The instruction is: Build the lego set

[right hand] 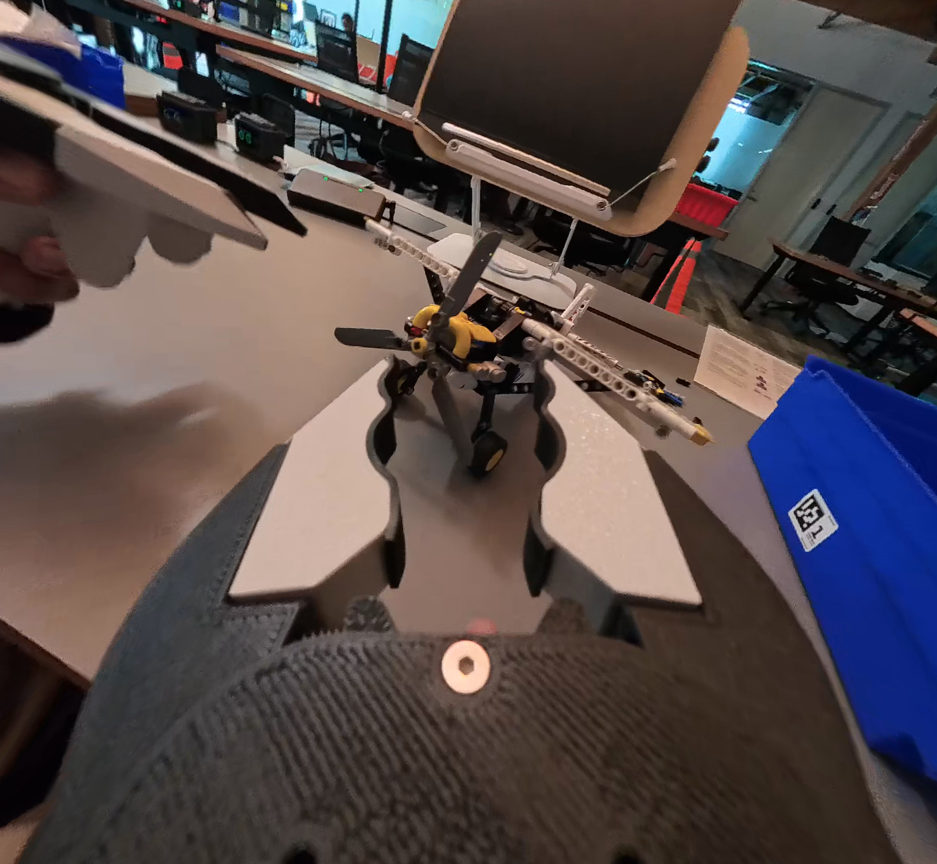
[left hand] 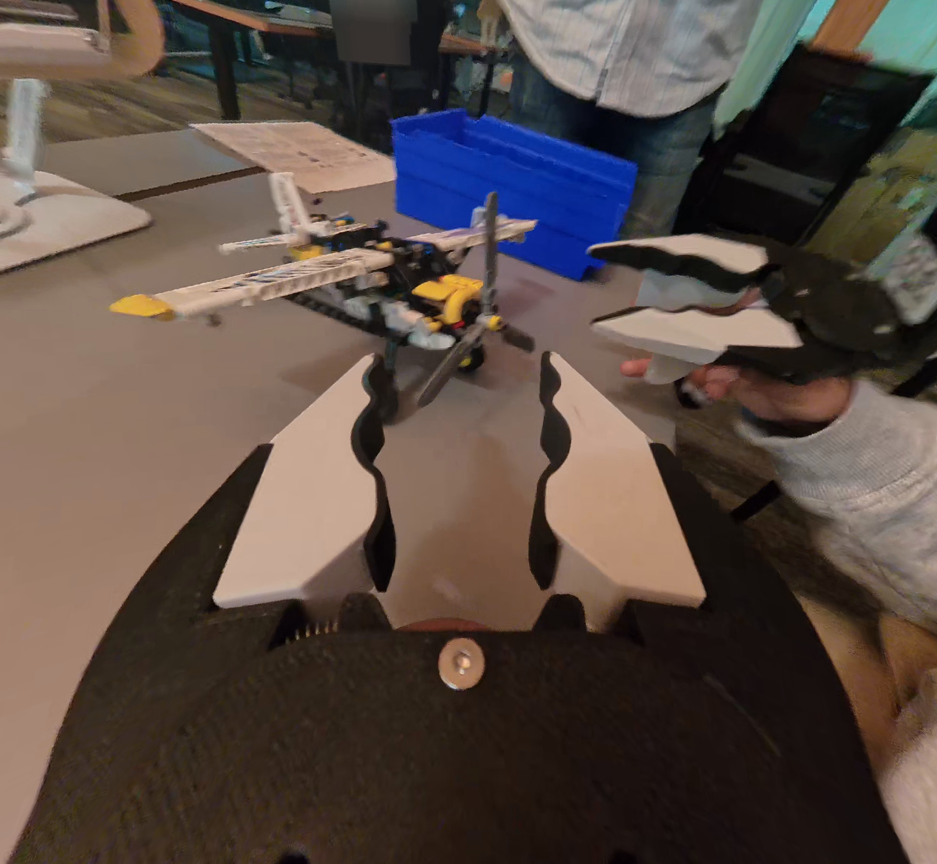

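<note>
A lego plane [left hand: 355,276] stands on its wheels on the grey table [left hand: 101,434]. It has white wings with yellow tips, a black body, a yellow nose and a grey propeller. My left gripper [left hand: 461,368] is open and empty, just short of the plane's nose. My right gripper [right hand: 464,373] is also open and empty, facing the propeller of the plane [right hand: 471,347] from close by. The right gripper shows in the left wrist view [left hand: 592,288], to the right of the nose. The left gripper shows blurred in the right wrist view [right hand: 284,237], up and to the left.
A blue bin [left hand: 507,180] stands behind the plane, close on the right in the right wrist view [right hand: 862,560]. A printed sheet [left hand: 294,150] lies beside it. A dark screen on a white stand [right hand: 583,53] is behind the plane. A person in a striped shirt [left hand: 608,3] stands at the table's far side. The plane [right hand: 471,347] sits 7 cm or so from the ends of my right fingers.
</note>
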`<act>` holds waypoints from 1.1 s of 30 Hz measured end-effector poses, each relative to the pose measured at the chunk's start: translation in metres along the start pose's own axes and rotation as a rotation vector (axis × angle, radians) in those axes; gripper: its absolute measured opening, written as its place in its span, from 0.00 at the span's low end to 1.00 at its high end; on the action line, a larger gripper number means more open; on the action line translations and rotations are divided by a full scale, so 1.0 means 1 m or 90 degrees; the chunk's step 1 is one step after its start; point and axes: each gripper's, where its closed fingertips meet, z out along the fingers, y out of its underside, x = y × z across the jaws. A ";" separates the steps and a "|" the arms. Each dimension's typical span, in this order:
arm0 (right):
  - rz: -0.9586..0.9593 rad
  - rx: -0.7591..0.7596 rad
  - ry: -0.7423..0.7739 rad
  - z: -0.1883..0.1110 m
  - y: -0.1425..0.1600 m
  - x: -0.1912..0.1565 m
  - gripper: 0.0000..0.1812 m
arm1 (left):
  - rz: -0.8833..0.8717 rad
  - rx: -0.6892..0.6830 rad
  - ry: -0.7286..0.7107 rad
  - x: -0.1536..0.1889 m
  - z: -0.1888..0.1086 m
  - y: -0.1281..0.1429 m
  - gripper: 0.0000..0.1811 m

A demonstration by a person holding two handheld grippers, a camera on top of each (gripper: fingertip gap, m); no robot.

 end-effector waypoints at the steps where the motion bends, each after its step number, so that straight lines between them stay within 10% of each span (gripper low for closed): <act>1: 0.011 0.006 -0.003 0.003 -0.002 -0.001 0.29 | -0.032 0.024 0.037 0.014 0.006 -0.003 0.36; 5: -0.052 -0.016 -0.005 0.022 -0.004 0.001 0.38 | -0.081 0.016 0.098 0.044 0.028 0.004 0.55; 15: 0.002 -0.041 0.000 0.003 0.010 0.026 0.51 | -0.096 0.123 -0.064 -0.047 -0.042 -0.044 0.57; 26: -0.021 -0.050 -0.064 0.013 0.009 -0.025 0.54 | -0.038 0.055 -0.088 -0.044 -0.031 -0.021 0.58; 33: -0.035 -0.040 -0.013 0.012 0.004 0.003 0.56 | 0.018 -0.046 -0.047 -0.007 0.005 0.018 0.61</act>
